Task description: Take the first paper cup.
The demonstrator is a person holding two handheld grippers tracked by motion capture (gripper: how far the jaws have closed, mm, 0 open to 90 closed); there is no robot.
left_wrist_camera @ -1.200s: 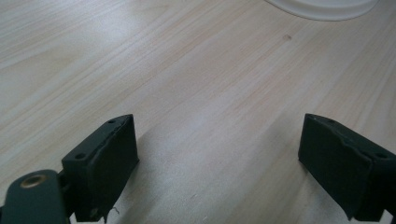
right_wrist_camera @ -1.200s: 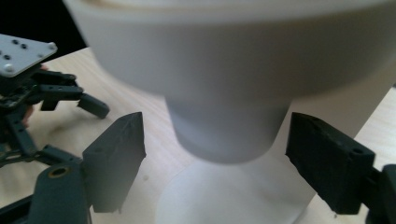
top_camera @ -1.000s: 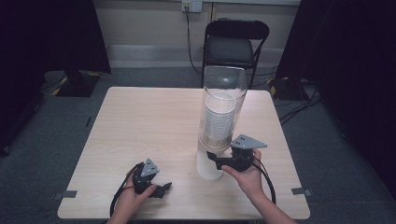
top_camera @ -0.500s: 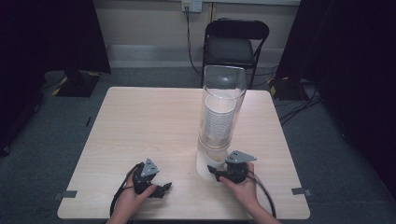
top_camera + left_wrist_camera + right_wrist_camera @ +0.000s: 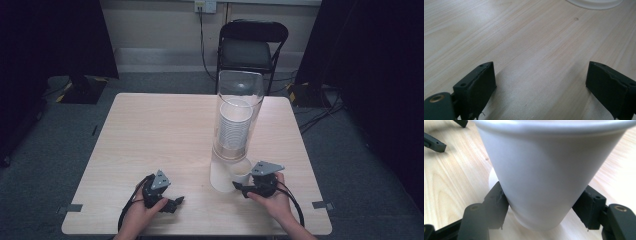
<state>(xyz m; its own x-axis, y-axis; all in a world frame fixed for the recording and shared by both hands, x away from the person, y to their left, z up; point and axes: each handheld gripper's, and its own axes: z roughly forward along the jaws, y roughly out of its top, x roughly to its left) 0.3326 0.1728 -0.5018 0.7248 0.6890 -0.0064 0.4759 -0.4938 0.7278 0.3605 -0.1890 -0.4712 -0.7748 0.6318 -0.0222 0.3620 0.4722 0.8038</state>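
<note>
A tall clear tube dispenser [image 5: 239, 100] stands on a white base [image 5: 220, 177] and holds a stack of white cups [image 5: 234, 127]. One white cup [image 5: 241, 176] sits at the base's right side, and my right gripper [image 5: 237, 187] is shut on it. In the right gripper view the white cup [image 5: 549, 175] stands upright with a black jaw pressed against each side near its bottom. My left gripper [image 5: 176, 203] rests near the front left of the table [image 5: 150, 130]. The left gripper view shows the left gripper [image 5: 540, 77] open over bare wood.
A black folding chair [image 5: 252, 50] stands behind the table's far edge. The dispenser's white base [image 5: 596, 2] lies just ahead of the left jaws. The left gripper's jaws [image 5: 435, 143] show at the far left of the right gripper view. Dark curtains flank the room.
My right gripper has dropped and drawn back towards the near edge with the white cup, which now sits lower, beside the dispenser's base. The left gripper has not moved.
</note>
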